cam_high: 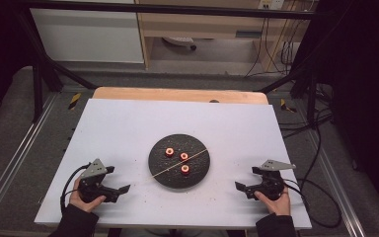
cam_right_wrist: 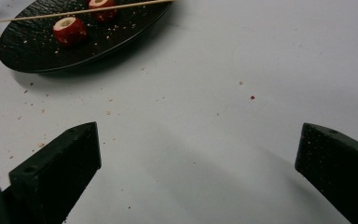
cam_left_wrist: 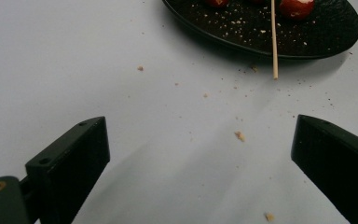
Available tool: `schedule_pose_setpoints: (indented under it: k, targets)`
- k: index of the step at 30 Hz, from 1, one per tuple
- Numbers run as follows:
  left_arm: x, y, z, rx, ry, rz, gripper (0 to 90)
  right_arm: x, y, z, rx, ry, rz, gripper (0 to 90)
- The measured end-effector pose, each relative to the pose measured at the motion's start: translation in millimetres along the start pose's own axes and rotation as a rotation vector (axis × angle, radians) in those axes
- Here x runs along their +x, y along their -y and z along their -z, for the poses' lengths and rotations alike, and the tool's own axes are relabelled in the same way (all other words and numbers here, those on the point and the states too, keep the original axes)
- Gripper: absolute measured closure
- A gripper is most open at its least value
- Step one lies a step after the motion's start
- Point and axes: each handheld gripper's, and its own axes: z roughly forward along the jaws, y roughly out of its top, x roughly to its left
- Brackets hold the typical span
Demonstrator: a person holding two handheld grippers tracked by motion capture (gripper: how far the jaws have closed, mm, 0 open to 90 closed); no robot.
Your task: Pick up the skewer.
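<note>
Both grippers, left gripper (cam_high: 124, 188) and right gripper (cam_high: 239, 186), flanked the plate (cam_high: 160, 170) with jaws apart (nothing held); we judged the skewer (cam_high: 177, 164) best pinched at its overhanging end.

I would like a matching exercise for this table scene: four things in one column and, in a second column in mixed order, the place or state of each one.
Things:
1. thin wooden skewer
2. round black textured plate
3. three red cored fruit pieces
4. left claw

Places or states:
A. in the middle of the white table cover
B. open, holding nothing
C. lying across the plate, one end past its rim
D. sitting on the plate

Pairs: 1-C, 2-A, 3-D, 4-B
</note>
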Motion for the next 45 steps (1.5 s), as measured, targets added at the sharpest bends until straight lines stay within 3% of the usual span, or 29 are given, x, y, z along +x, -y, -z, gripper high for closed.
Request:
schedule_pose_setpoints:
  k: [14,31,45]
  targets:
    - [-6.5,-7.3,0.5,0.004,-0.009,-0.023,4.0,0.1,-0.4,0.2,-0.002,0.001,0.004,0.8]
    - [-14.9,-18.0,-4.3,0.019,-0.017,-0.022,4.2,0.3,-0.5,-1.0,0.006,0.003,0.009,0.5]
    - [-24.8,-37.6,-7.9,0.048,-0.013,-0.051,4.5,0.8,-1.3,-1.0,0.007,0.007,0.013,0.6]
